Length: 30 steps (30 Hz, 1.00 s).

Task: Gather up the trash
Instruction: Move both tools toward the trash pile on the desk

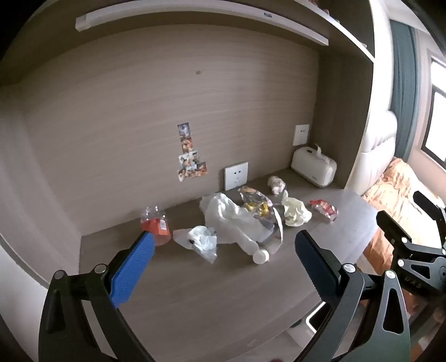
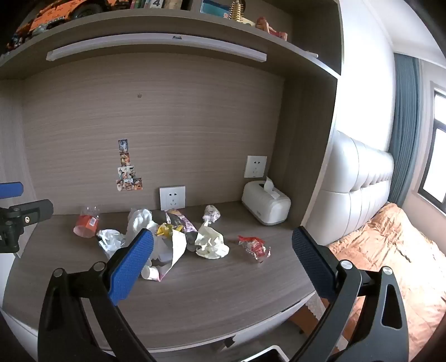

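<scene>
Trash lies in a heap on the wooden desk [image 1: 195,292]: a crushed bottle with an orange label [image 1: 156,225] [image 2: 87,222], a white plastic bag [image 1: 231,220] [image 2: 140,220], a foil wrapper [image 1: 257,206] [image 2: 178,222], a crumpled yellowish tissue [image 1: 295,213] [image 2: 210,242], a red wrapper [image 1: 324,208] [image 2: 255,246], a crumpled clear bag [image 1: 202,239] [image 2: 110,239], a paper ball [image 1: 276,185] [image 2: 211,213]. My left gripper [image 1: 224,245] is open and empty above the desk's front. My right gripper [image 2: 223,245] is open and empty, likewise short of the heap.
A white tissue box [image 1: 313,167] [image 2: 264,203] stands at the back right corner. Wall sockets [image 2: 172,197] and stickers [image 2: 126,170] are on the back panel. A shelf [image 2: 167,25] hangs overhead. A bed [image 2: 390,250] lies to the right.
</scene>
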Motion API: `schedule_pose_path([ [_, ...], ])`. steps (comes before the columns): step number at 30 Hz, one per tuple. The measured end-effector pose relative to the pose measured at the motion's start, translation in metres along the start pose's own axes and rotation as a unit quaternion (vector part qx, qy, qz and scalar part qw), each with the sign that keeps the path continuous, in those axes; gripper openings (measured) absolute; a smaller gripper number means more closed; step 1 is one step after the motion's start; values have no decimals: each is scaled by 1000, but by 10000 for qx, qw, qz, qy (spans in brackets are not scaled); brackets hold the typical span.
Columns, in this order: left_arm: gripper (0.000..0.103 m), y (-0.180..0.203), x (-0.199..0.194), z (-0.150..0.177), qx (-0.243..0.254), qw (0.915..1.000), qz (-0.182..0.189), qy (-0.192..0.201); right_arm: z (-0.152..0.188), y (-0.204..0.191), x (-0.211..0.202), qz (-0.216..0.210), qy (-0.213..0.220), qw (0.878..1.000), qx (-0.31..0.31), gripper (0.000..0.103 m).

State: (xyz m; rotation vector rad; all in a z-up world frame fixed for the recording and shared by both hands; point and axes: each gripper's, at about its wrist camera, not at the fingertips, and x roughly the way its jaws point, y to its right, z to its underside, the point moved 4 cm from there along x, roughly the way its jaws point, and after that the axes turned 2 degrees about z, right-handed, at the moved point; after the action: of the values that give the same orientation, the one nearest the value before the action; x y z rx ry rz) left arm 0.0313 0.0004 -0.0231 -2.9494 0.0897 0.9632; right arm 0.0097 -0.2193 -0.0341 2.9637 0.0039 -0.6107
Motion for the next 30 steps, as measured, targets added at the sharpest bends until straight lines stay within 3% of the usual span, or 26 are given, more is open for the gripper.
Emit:
schedule_pose_path([
  [17,98,7,-10,7,-99,9999,47,8,0,-1,1,-12,-32,10000,6,99],
  [26,98,9,-3,9,-182,9996,184,-65,0,0,3,-66,-57,10000,-46,99],
  [30,98,-2,5,5,-238,9986,451,-106,-5,-3,7,-84,4,10000,11,99],
])
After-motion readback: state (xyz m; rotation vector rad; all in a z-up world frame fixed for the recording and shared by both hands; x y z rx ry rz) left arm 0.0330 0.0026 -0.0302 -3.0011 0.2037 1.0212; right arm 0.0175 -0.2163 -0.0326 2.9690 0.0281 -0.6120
